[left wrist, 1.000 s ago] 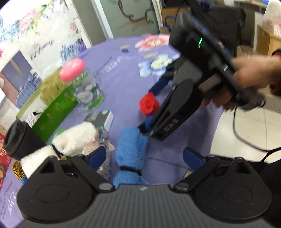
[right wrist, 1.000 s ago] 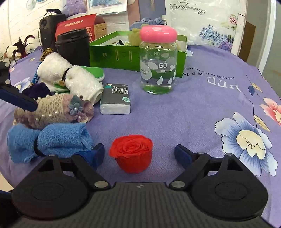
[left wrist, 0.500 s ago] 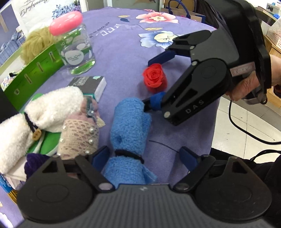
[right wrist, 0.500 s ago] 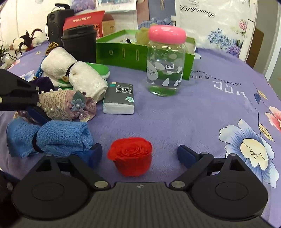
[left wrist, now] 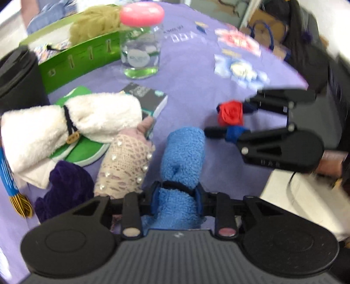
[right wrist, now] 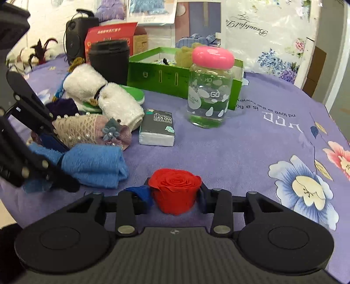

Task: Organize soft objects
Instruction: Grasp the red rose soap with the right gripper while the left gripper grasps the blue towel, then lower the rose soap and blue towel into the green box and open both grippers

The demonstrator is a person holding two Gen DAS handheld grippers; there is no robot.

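the left gripper [left wrist: 176, 197] clamps the rolled blue towel [left wrist: 182, 161] at its black band. farther right, the right gripper [left wrist: 233, 119] closes around the red rose [left wrist: 230, 112] on the purple tablecloth [left wrist: 196, 72].

The near end of the blue towel roll [left wrist: 182, 166] is hidden behind the left gripper [left wrist: 177, 197]. The black cup [left wrist: 18, 78] is cut off at nine o'clock, and the floral tablecloth [left wrist: 238, 63] is blurred towards one o'clock

table: purple floral cloth [right wrist: 251, 153] | wall: white [right wrist: 43, 19] | floor: pale tile [left wrist: 306, 207]
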